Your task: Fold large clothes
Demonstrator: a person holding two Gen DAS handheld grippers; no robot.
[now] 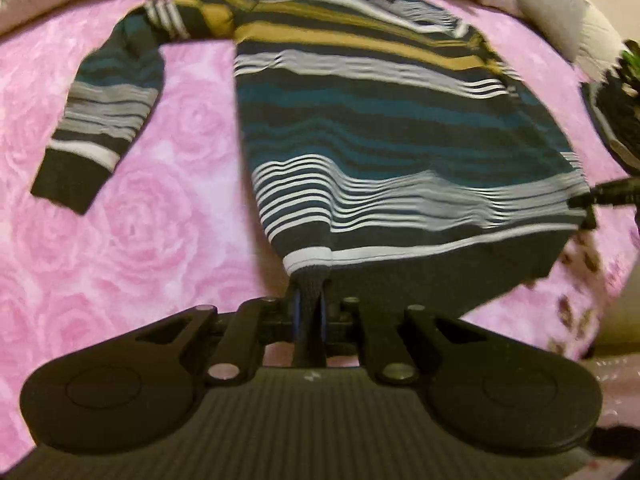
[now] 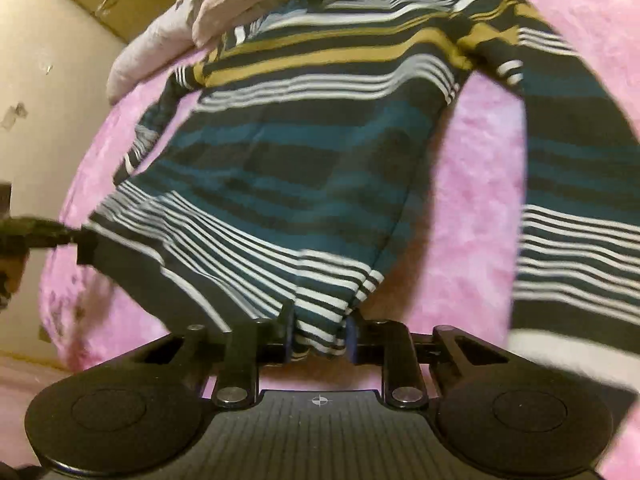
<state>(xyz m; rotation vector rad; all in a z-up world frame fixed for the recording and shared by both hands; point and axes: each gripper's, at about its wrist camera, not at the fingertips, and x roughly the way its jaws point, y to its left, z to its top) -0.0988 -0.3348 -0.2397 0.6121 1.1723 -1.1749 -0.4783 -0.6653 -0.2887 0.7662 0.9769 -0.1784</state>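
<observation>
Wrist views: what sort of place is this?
Probably a bedroom: the striped sweater lies on a pink rose-patterned blanket, with pale bedding bunched at its far end and a wall close beside it.

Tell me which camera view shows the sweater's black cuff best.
The left wrist view: the striped knit sweater's black ribbed cuff lies whole on the pink blanket. In the right wrist view that sleeve end is blurred at the edge.

Setting: a home bedroom, we judge. We note a pink rose-patterned blanket filling the lower left of the left wrist view, covering a bed. Pale pink bedding is heaped at the top of the right wrist view. A cream wall occupies that view's left edge.
</observation>
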